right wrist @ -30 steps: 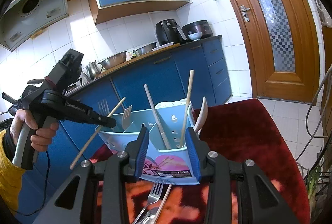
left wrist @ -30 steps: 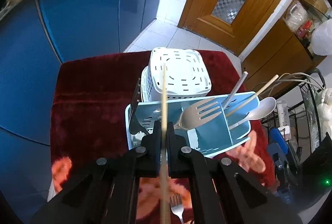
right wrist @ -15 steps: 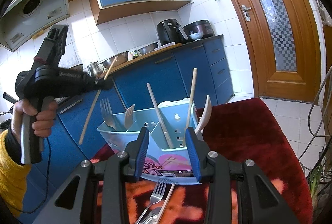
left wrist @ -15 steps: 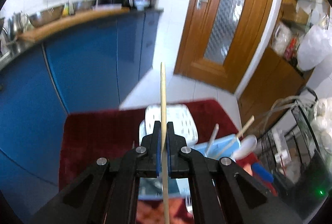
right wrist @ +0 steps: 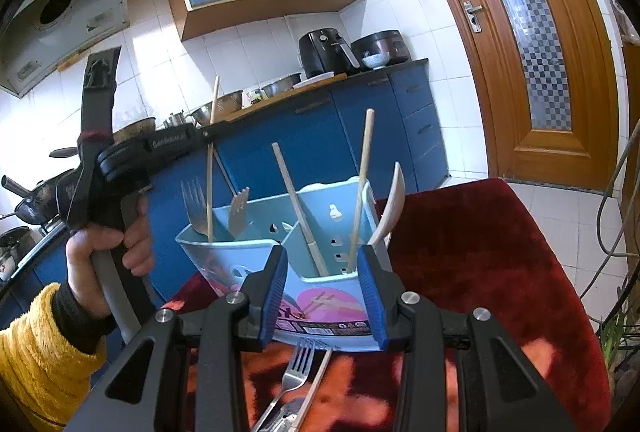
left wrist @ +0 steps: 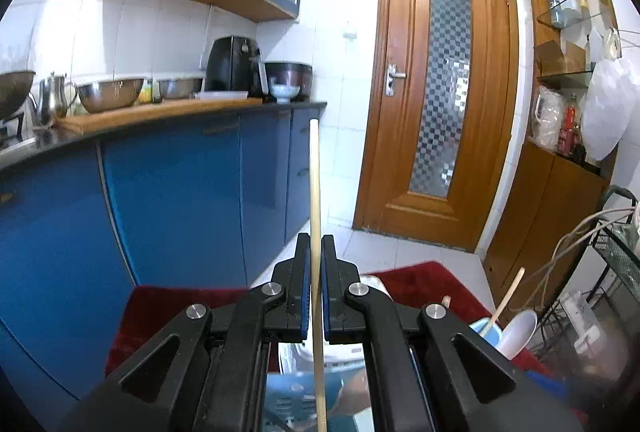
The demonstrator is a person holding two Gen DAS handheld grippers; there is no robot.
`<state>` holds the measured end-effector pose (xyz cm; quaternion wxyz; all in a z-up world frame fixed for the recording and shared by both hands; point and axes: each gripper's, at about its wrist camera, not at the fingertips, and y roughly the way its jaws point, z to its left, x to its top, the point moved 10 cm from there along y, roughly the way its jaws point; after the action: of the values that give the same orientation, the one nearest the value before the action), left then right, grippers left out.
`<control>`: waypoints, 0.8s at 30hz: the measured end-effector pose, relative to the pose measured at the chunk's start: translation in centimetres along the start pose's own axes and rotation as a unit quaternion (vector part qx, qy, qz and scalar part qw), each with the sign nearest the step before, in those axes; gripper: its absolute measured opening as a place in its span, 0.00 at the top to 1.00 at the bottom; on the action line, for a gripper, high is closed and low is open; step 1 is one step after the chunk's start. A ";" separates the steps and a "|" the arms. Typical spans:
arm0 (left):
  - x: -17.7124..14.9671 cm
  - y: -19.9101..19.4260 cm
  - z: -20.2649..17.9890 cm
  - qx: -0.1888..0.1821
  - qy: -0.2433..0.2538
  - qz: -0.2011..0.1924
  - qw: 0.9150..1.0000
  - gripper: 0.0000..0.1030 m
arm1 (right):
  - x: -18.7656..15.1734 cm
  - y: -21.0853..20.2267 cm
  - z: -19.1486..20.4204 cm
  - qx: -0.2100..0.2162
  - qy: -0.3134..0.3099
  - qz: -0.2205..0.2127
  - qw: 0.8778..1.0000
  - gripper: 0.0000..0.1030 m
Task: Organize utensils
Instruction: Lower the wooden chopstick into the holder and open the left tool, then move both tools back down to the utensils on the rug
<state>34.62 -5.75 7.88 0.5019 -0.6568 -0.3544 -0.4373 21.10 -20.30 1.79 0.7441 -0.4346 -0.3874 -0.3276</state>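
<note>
My left gripper (left wrist: 315, 246) is shut on a thin wooden chopstick (left wrist: 315, 172) that stands nearly upright. In the right wrist view a hand holds that left gripper (right wrist: 210, 134) above the light blue utensil caddy (right wrist: 224, 260), and the chopstick (right wrist: 209, 188) has its lower end down in the left compartment beside two forks (right wrist: 192, 200). My right gripper (right wrist: 323, 256) is shut on the caddy's front, a blue pad on each side. The right compartment holds two chopsticks (right wrist: 362, 184) and a white spoon (right wrist: 394, 200).
A fork (right wrist: 296, 368) and other cutlery lie on the red cloth (right wrist: 480, 252) just under my right gripper. Blue cabinets (left wrist: 180, 200) run along the left and a wooden door (left wrist: 440, 92) stands behind. A wire rack (left wrist: 616, 260) with cables is at the right.
My left gripper tipped up from looking down on the caddy to nearly level. Its chopstick swung from slanted to almost upright, its lower end now in the left compartment. The right gripper stayed put.
</note>
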 end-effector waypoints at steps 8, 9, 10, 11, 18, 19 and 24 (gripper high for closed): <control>-2.0 -1.8 0.1 -0.009 0.003 0.026 1.000 0.83 | 0.2 -0.6 0.8 -0.004 -0.006 0.003 1.000 0.62; -2.0 -2.4 0.1 -0.007 0.006 0.025 1.000 0.83 | 0.1 -0.9 0.9 -0.006 -0.006 0.003 1.000 0.62; -2.1 -3.0 0.1 -0.005 0.007 0.025 1.000 0.83 | 0.1 -1.1 1.1 -0.008 -0.006 0.004 1.000 0.62; -2.2 -3.5 0.1 -0.006 0.006 0.025 1.000 0.83 | 0.0 -1.4 1.3 -0.010 -0.007 0.007 1.000 0.62; -4.6 -8.1 0.1 -0.003 0.006 0.060 0.998 0.83 | -1.4 -3.4 2.7 -0.030 -0.010 0.028 0.999 0.62; -4.9 -8.6 0.0 -0.001 0.009 0.063 0.998 0.83 | -1.6 -3.6 2.9 -0.031 -0.009 0.032 0.999 0.62; -7.6 -11.8 -0.2 0.009 0.022 0.095 0.995 0.81 | -3.1 -4.3 3.8 -0.045 -0.013 0.055 0.997 0.62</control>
<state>21.12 -3.27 4.91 0.5546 -0.6732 -0.2828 -0.3991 14.92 -18.21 2.06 0.7354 -0.4925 -0.3575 -0.2980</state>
